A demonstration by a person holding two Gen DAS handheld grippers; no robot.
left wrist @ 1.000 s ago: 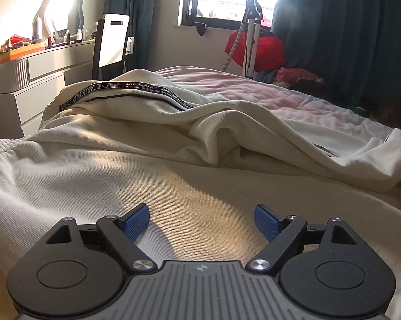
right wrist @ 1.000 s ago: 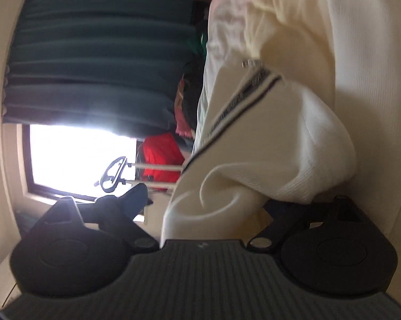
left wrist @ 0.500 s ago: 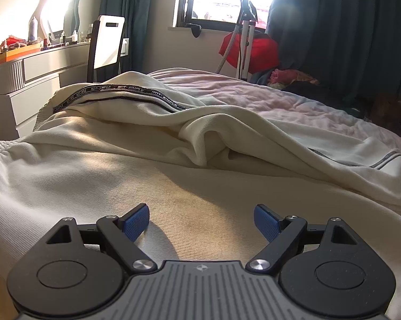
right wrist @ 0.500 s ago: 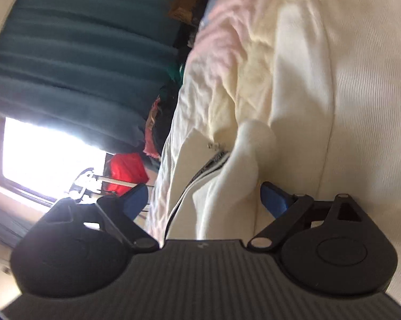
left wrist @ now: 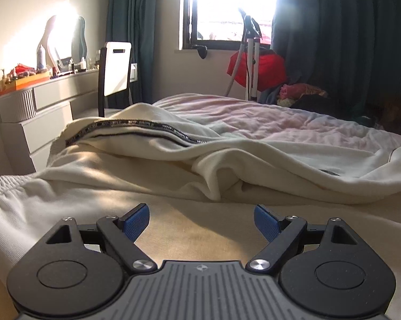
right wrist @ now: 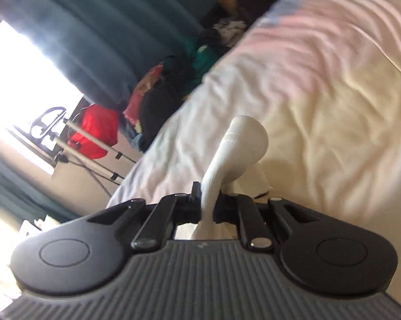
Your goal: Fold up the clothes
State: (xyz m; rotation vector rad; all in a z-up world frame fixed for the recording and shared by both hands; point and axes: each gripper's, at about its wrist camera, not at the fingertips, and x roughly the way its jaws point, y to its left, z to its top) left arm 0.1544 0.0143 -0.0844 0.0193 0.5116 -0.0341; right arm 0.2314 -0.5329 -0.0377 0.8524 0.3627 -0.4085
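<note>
A cream garment (left wrist: 173, 160) with a black lettered stripe (left wrist: 136, 126) lies rumpled across the bed. My left gripper (left wrist: 201, 220) is open, low over the garment's flat near part, with nothing between its blue pads. My right gripper (right wrist: 208, 202) is rolled sideways and shut on a bunched fold of the cream garment (right wrist: 243, 144), which sticks out in front of the jaws above the bed. The rest of the garment is out of the right wrist view.
The bed has a pale pink and cream cover (left wrist: 267, 117). A white dresser (left wrist: 40, 112) and a chair (left wrist: 116, 72) stand at the left. A window, dark curtains (left wrist: 347, 40), a steamer stand (left wrist: 250, 61), a red bag (right wrist: 96, 130) and piled clothes lie beyond the bed.
My right gripper has closed on a fold of the cream garment and swung, so the view now shows mostly bed cover. The left gripper has risen and tilted slightly, still open.
</note>
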